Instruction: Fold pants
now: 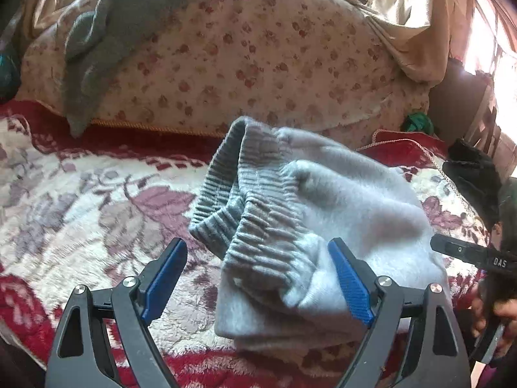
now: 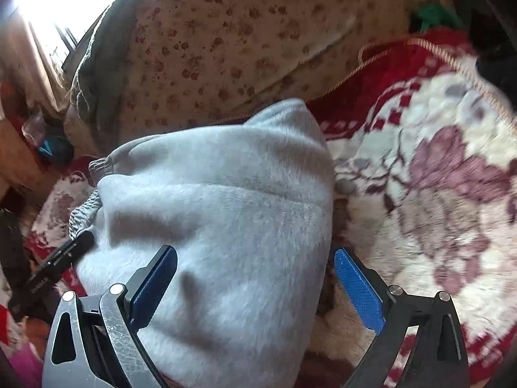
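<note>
— Where the red floral blanket [image 1: 80,200] covers the bed, what lies on it?

— Grey pants [image 1: 323,213], folded into a bundle, ribbed waistband [image 1: 245,194] facing the flowered cushion [image 1: 242,51].

— And the left hand-held gripper [image 1: 258,274]?

— Jaws spread wide over the waistband end, pads clear of the cloth.

— The right hand-held gripper [image 2: 255,278]?

— Also gaping, straddling the bundle's other end, gripping nothing.

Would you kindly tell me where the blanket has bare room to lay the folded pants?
Free: the floral blanket left of the grey pants, up to the spotted cushion; also the blanket right of the pants in the right wrist view. Crowded: by the black cloth and the right gripper.
</note>
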`<state>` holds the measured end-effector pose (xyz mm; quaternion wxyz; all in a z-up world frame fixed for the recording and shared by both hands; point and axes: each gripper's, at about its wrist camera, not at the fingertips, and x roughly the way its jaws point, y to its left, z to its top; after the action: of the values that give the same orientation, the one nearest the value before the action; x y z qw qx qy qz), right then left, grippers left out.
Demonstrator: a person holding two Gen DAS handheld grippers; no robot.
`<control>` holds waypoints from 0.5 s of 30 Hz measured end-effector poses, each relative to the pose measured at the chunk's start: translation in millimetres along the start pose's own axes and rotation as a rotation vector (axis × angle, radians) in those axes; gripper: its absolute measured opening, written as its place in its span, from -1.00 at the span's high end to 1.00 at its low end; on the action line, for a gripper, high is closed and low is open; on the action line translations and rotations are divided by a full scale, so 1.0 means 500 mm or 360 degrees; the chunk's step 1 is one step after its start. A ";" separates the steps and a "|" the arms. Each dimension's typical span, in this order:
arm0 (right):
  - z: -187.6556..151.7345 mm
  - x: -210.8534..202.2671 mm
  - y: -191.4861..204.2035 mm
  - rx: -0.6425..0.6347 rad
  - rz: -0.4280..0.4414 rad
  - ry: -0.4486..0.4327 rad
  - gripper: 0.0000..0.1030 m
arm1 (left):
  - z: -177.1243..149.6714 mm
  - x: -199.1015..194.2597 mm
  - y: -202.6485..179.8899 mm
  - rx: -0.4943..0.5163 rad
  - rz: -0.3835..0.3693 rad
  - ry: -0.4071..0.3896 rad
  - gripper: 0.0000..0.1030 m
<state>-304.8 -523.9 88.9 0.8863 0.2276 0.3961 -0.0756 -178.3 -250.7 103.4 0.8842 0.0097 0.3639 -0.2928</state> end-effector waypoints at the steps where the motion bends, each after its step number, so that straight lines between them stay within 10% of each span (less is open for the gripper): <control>1: 0.000 -0.010 0.010 -0.0027 -0.0026 -0.0025 -0.94 | 0.005 -0.010 -0.010 0.0026 0.0024 -0.0020 -0.70; 15: -0.014 -0.067 0.109 -0.0124 -0.0158 -0.0246 -0.95 | 0.058 -0.062 -0.124 0.0241 0.0114 -0.0188 -0.75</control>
<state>-314.9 -474.0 128.0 0.9176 0.1665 0.3400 -0.1213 -210.1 -292.9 157.0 0.9107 0.0721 0.2873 -0.2877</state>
